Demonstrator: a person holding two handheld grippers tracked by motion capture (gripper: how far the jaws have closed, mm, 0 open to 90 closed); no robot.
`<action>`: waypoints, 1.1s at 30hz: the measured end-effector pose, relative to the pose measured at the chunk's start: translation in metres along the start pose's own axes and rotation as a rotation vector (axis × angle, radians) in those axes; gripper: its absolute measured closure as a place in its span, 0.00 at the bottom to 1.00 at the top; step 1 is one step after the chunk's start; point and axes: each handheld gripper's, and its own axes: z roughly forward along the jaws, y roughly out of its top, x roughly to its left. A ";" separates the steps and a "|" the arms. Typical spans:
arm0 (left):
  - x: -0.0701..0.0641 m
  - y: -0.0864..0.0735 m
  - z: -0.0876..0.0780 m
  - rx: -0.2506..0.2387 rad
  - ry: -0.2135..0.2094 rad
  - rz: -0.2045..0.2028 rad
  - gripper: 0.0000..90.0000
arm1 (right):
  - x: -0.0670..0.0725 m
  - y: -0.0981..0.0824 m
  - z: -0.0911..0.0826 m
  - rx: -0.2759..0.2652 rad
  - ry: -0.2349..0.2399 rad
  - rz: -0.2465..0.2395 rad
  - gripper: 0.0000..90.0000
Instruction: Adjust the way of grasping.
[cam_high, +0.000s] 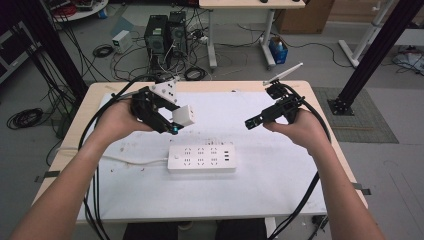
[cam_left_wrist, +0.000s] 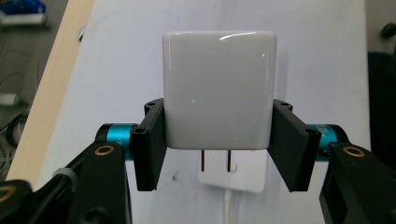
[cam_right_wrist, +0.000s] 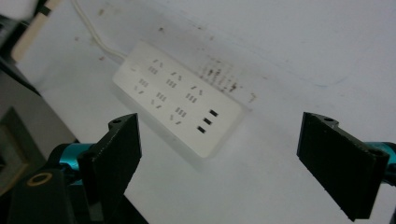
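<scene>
A white cube-shaped plug adapter (cam_left_wrist: 218, 88) with two metal prongs (cam_left_wrist: 215, 161) pointing down is clamped between the black jaws of my left gripper (cam_left_wrist: 219, 140). In the high view the same adapter (cam_high: 183, 116) hangs above the table, up and left of the white power strip (cam_high: 201, 158), held by the left gripper (cam_high: 170, 122). The strip lies flat on the white mat with its cable running off to the left. My right gripper (cam_high: 254, 122) hovers open to the right of the strip. In the right gripper view its jaws (cam_right_wrist: 238, 163) stand wide apart over the power strip (cam_right_wrist: 177, 95).
The white mat covers a wooden table (cam_high: 320, 112); its edges show all around. Black cables trail from both grippers down the table's sides. Computer towers (cam_high: 165, 35) and loose cables lie on the floor beyond the far edge.
</scene>
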 end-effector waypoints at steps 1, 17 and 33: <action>0.000 0.002 0.003 -0.006 -0.006 0.006 0.47 | 0.000 0.000 0.001 -0.015 0.034 0.018 0.15; -0.012 0.021 0.042 -0.096 -0.047 0.029 0.47 | 0.008 0.004 0.025 -0.088 0.324 0.192 0.19; -0.018 0.032 0.052 -0.104 -0.019 0.074 0.47 | 0.025 0.018 0.053 -0.078 0.436 0.232 0.34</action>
